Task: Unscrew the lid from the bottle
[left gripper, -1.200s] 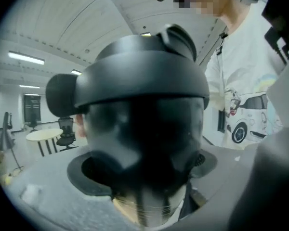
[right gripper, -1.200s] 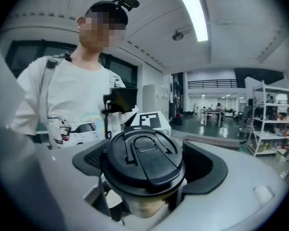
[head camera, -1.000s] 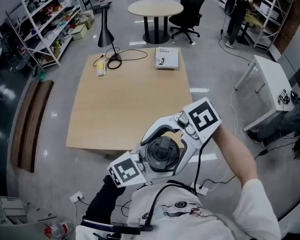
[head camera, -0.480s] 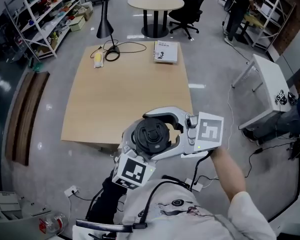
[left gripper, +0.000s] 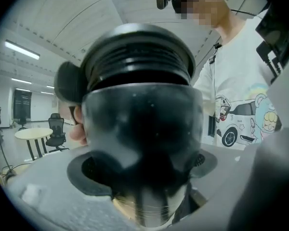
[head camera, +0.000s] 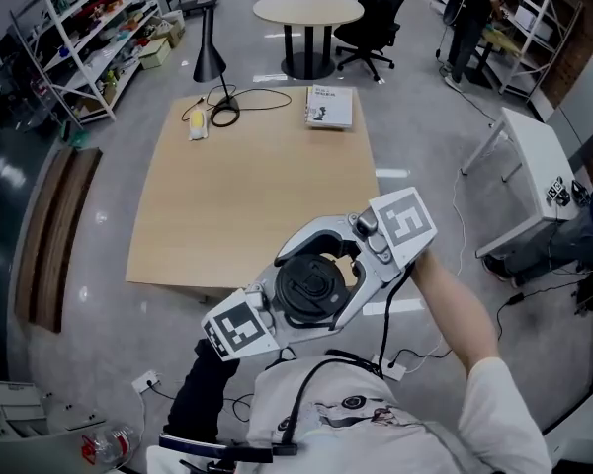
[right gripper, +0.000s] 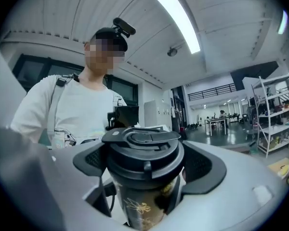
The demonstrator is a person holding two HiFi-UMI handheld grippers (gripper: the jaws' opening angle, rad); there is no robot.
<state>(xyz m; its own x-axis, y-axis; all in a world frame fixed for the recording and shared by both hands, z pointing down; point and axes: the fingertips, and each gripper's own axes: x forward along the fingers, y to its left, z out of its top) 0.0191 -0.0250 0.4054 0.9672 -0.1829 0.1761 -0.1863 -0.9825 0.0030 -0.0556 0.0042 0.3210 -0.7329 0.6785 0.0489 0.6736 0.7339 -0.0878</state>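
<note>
I hold a dark bottle with a gold pattern in the air close to my chest. Its black ribbed lid faces up at the head camera. My left gripper, marker cube at the lower left, is shut on the bottle's body. My right gripper comes in from the upper right. Its jaws have just been closing with the lid between them. Both dark pads press on the lid's sides.
Beyond the grippers stands a wooden table with a book, a yellow item and a black cable at its far end. A round table, an office chair, shelves and a white table stand around.
The right gripper's marker cube swung down to the right around the lid, then back up to about where it was. The left gripper's cube shifted with it. Both jaws stay around the bottle.
</note>
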